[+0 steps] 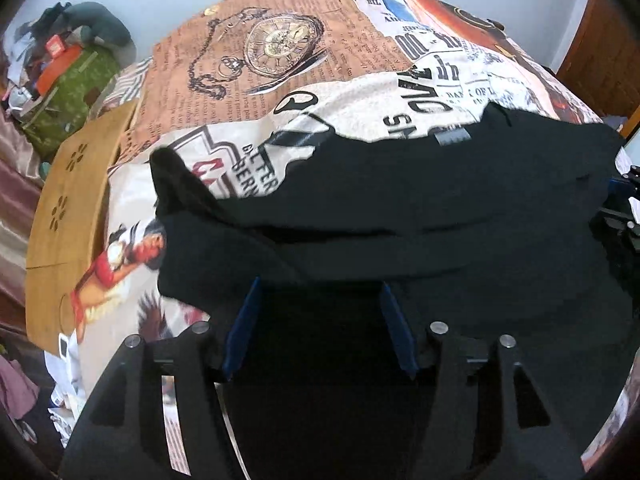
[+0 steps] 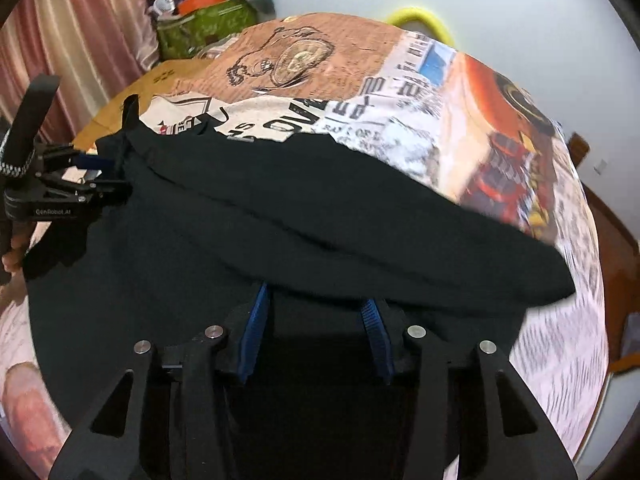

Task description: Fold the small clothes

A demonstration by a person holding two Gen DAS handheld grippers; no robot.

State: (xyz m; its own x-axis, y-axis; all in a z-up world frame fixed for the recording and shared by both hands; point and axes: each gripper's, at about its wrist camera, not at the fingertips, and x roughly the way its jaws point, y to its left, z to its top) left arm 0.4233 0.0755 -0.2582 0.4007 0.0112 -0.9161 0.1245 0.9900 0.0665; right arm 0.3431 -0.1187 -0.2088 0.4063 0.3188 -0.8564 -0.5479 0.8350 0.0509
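1. The left gripper (image 1: 320,300) sits nearest in its own view, its blue pads (image 1: 244,332) set wide apart over dark cloth; whether any fabric is pinched between them I cannot tell, since the tips are lost against the black.
2. The right gripper (image 2: 316,312) looks much the same in its view: blue pads (image 2: 253,336) spread wide, their far ends tucked under a fold of the garment, so a grip cannot be confirmed.
3. The black garment (image 1: 420,208) lies across the near part of the bed, filling the space in front of both grippers. A long fold runs left to right through it, and one layer overlaps another (the overlapping edge shows clearly in the right view (image 2: 340,216)).
4. A grey label (image 1: 452,136) sits at the garment's far edge, toward the right.
5. At the left end a narrow black flap (image 1: 176,180) sticks up and away from the main body.
6. In the right view the left gripper (image 2: 100,172) appears at the far left, touching the garment's left edge, with fingers (image 2: 12,256) of the person's hand below it.
7. The bedsheet (image 1: 280,60) beyond the garment is printed like old newspapers, with a pocket watch (image 1: 280,44) drawn on an orange panel.
8. A wooden board (image 1: 72,216) lies along the bed's left side.
9. Farthest left, a green bag (image 1: 68,96) holds a heap of clutter against the pale wall, beside pink curtains (image 2: 80,28).
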